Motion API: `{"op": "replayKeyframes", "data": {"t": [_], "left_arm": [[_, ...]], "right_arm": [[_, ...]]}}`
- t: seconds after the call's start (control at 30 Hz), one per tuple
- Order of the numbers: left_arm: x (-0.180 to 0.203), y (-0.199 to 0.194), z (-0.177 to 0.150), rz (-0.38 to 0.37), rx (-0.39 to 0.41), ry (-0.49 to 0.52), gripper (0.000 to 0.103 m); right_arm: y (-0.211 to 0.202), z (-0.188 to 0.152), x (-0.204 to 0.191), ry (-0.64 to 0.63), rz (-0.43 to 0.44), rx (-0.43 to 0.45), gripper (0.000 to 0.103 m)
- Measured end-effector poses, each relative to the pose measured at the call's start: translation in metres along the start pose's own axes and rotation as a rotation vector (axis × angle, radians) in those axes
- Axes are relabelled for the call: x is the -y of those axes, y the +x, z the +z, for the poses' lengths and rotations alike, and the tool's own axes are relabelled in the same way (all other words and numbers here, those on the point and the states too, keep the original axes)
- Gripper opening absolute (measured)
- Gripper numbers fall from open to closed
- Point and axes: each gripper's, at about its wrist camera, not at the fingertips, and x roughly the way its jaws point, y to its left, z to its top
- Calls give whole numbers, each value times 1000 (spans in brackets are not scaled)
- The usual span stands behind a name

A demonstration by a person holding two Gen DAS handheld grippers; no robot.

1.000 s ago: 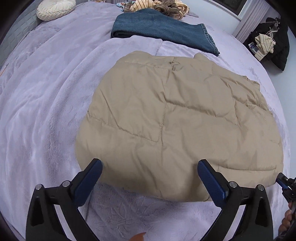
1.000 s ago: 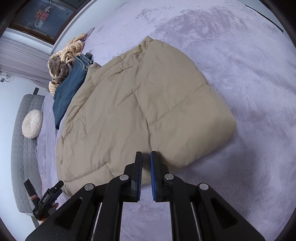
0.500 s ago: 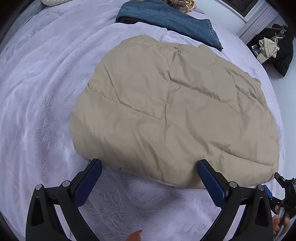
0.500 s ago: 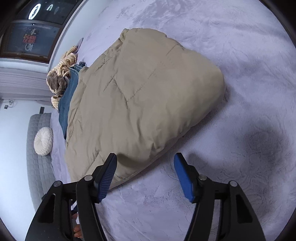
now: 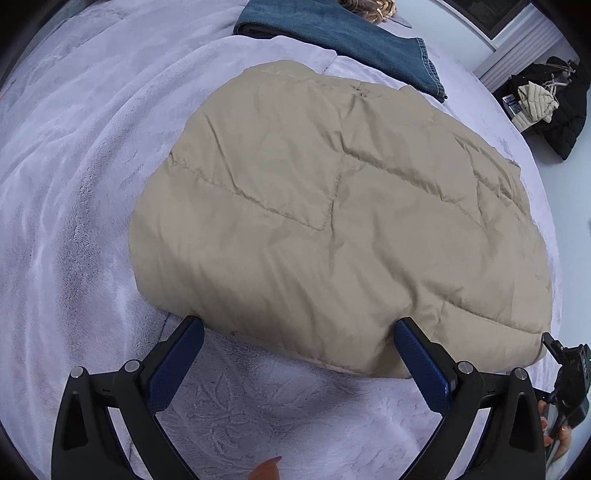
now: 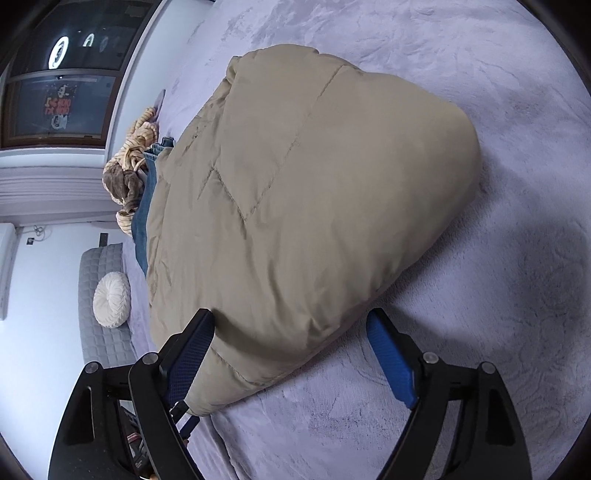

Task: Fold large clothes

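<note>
A tan quilted jacket lies folded into a thick pad on the lavender bed cover. My left gripper is open and wide, tilted steeply down at the jacket's near edge, which sits between the blue pads untouched by them. In the right wrist view the same jacket fills the middle. My right gripper is opening its jaws, and the jacket's near corner lies between the fingers without being pinched. The right gripper's body shows at the left view's lower right edge.
Folded blue jeans lie beyond the jacket, with a striped and brown garment pile behind them. A round white cushion rests by a grey quilted headboard. Dark clothes are heaped off the bed at the right.
The right gripper's jaws went from shut to wide open while it sank toward the jacket's corner. The left gripper drew nearer to the jacket's near edge.
</note>
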Motion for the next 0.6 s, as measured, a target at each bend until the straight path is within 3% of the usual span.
{"op": "replayKeyframes", "data": {"t": [0.3, 0.47, 0.53, 0.6], "left_arm": [[-47, 4, 3, -201, 24, -232, 103], [-70, 28, 1, -372, -42, -346, 103], [-72, 36, 6, -404, -40, -370, 103], [-71, 38, 14, -429, -9, -384, 103]], "right_arm": [[4, 5, 13, 65, 54, 6, 87], [11, 12, 10, 98, 110, 14, 88], [16, 16, 5, 94, 139, 9, 103], [20, 21, -2, 88, 152, 10, 103]]}}
